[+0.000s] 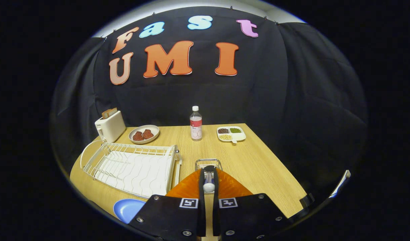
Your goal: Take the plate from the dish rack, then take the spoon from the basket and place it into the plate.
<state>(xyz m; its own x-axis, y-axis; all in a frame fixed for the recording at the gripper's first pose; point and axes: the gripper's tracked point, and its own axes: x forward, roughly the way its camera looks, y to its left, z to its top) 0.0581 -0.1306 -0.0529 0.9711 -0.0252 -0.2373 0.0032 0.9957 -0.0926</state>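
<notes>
While held level over the table (258, 160), the claw (209, 179) pinches the spoon (209, 184) upright above the basket (208, 163).

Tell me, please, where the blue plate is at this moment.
In the gripper view, the blue plate lies on the wooden table, just left of the fingers and in front of the white dish rack, out of it.
</notes>
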